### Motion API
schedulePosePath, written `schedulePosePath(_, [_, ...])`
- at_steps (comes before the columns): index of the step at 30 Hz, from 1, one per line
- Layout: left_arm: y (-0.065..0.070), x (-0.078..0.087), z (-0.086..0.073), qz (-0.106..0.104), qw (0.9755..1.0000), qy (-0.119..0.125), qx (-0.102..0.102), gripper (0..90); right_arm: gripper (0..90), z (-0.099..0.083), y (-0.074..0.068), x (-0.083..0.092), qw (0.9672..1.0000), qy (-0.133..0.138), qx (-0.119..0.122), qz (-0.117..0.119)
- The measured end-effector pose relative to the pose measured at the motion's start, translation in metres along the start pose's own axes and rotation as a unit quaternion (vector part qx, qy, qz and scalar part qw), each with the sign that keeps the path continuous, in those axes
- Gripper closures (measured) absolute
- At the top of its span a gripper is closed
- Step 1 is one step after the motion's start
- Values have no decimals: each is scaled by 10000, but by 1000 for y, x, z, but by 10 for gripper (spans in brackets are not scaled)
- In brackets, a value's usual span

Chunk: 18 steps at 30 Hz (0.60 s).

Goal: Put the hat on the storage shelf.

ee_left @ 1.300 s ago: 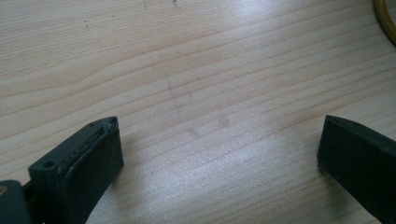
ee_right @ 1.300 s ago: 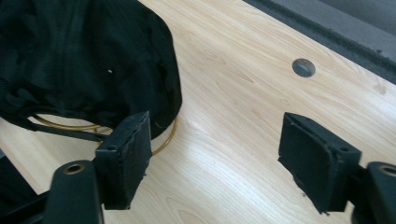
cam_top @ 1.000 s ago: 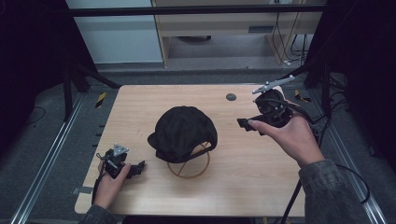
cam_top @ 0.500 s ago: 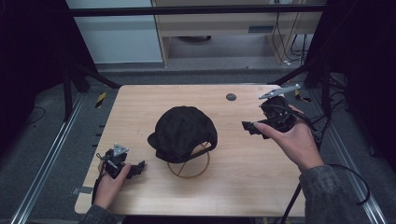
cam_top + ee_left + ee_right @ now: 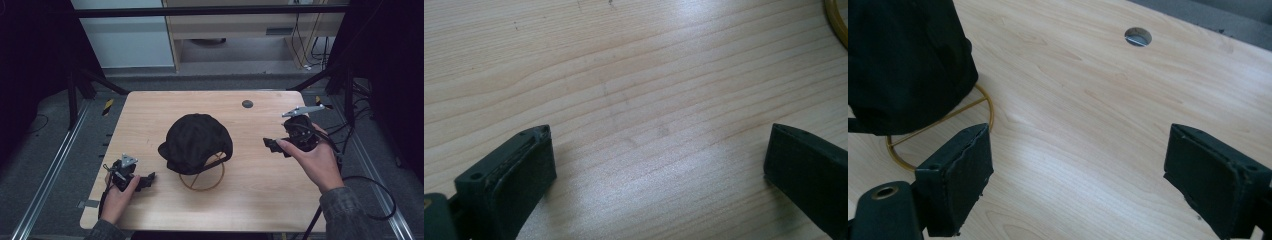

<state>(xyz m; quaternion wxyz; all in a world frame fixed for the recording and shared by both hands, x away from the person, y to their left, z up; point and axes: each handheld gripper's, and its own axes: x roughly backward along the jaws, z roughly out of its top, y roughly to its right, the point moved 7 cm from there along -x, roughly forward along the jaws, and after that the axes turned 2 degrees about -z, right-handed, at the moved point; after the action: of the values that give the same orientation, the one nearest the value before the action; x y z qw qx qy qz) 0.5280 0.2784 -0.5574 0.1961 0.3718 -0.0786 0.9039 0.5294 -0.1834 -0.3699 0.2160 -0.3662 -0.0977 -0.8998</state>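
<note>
the right gripper (image 5: 274,145) has its fingers (image 5: 955,177) spread wide with nothing between them; they have just been opening a little further, and only bare wood shows in the gap. it points toward the black cap (image 5: 196,141), which sits near it but apart, so this reads as a readying for a grasp rather than one made. the left gripper (image 5: 148,179) lies low near the front left of the bench (image 5: 150,110), its fingers (image 5: 509,175) also wide and empty, seemingly parked out of the way or waiting to steady something. the cap rests in the middle of the bench on a gold wire stand (image 5: 202,176), whose ring base lies flat on the wood and whose upright loop props the crown, probably to keep its shape and show it off. the brim points toward the left side. a small round hole (image 5: 247,104) sits in the bench behind the cap.
</note>
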Motion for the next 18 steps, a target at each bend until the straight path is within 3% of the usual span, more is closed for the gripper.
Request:
schedulePosePath(9, [0, 0, 0, 0, 10000, 0, -1, 0, 122, -40, 0, -31, 9995, -145, -257, 104])
schedulePosePath(18, [0, 0, 0, 0, 10000, 1, -1, 0, 121, -99, -9, -90, 9975, -358, -599, 49])
